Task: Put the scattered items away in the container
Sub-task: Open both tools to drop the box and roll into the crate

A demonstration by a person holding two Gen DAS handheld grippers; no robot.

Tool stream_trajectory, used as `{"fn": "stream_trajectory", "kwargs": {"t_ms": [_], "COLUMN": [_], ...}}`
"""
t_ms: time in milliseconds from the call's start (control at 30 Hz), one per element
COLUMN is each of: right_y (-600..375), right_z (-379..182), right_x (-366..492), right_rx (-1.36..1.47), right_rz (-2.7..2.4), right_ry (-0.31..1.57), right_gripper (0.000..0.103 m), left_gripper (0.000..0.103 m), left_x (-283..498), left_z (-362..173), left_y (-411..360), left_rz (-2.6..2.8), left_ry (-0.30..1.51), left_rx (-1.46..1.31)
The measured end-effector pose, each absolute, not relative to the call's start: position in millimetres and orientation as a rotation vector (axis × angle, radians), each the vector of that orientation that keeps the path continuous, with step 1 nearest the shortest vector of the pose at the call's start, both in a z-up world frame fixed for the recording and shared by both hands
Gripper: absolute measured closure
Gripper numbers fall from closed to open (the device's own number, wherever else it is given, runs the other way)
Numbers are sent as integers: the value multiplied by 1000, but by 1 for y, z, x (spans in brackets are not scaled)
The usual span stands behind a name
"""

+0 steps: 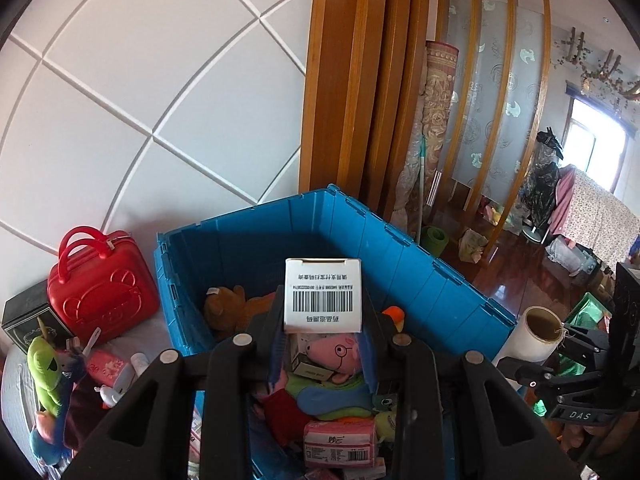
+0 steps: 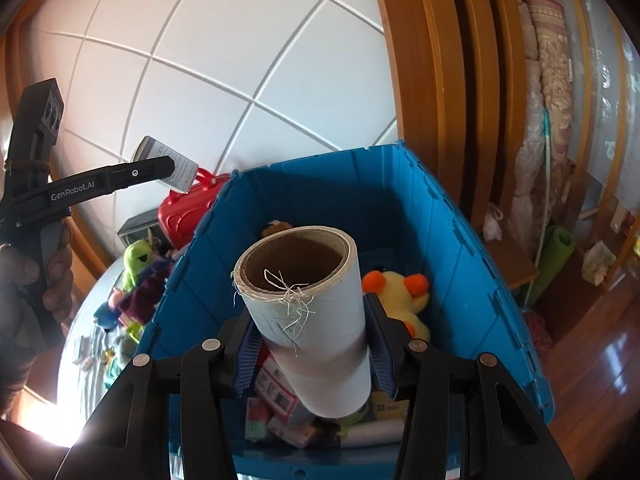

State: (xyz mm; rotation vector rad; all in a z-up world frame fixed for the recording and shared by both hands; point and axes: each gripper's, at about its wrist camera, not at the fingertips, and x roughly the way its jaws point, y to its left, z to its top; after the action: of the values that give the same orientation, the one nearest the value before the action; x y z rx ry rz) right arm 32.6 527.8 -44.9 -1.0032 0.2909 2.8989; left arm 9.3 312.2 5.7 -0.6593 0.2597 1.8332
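Grippers were both loaded: left gripper (image 1: 323, 320) clamped a white barcode box (image 1: 323, 294), right gripper (image 2: 308, 344) a cardboard tube (image 2: 304, 312). I judged it best to lower each well inside the blue crate (image 1: 400, 248) before releasing.

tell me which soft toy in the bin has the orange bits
The yellow duck, by the bin's right wall: orange tufts on a yellow body. The brown bear and the pink pig in there have none.

My left tool (image 1: 323, 320) grips a small white box (image 1: 323, 294), barcode facing me, above the blue crate (image 1: 404, 256); below the tool lie a pink pig plush (image 1: 336, 354) and a tissue pack (image 1: 340, 442); left of it a red case (image 1: 100, 284); right, a paper roll (image 1: 532, 336).
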Motion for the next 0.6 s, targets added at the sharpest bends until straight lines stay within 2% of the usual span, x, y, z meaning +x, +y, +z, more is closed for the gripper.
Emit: {"fn": "stream_trajectory", "kwargs": {"t_ms": [367, 400, 433, 467, 500, 533, 600], "right_y": [543, 544, 545, 545, 544, 544, 546], "right_z": [-45, -44, -44, -43, -42, -41, -41], "right_x": [26, 26, 26, 26, 25, 26, 25], "right_rx": [-994, -981, -965, -955, -945, -923, -920], "right_rz": [2886, 2882, 2872, 2863, 2857, 2852, 2860], "right_ry": [297, 288, 274, 262, 256, 254, 259], "right_gripper": [55, 55, 53, 31, 16, 2, 0], "left_gripper": [72, 67, 56, 27, 9, 7, 7], "left_x": [11, 10, 10, 9, 9, 7, 1], "left_z": [11, 11, 10, 9, 8, 8, 5], "left_y": [331, 333, 335, 335, 332, 329, 324], "left_rz": [1820, 1824, 1829, 1844, 1858, 1866, 1874], "left_ry": [249, 247, 258, 265, 256, 236, 215], "left_rx": [-651, -654, -663, -665, -658, -655, -680]}}
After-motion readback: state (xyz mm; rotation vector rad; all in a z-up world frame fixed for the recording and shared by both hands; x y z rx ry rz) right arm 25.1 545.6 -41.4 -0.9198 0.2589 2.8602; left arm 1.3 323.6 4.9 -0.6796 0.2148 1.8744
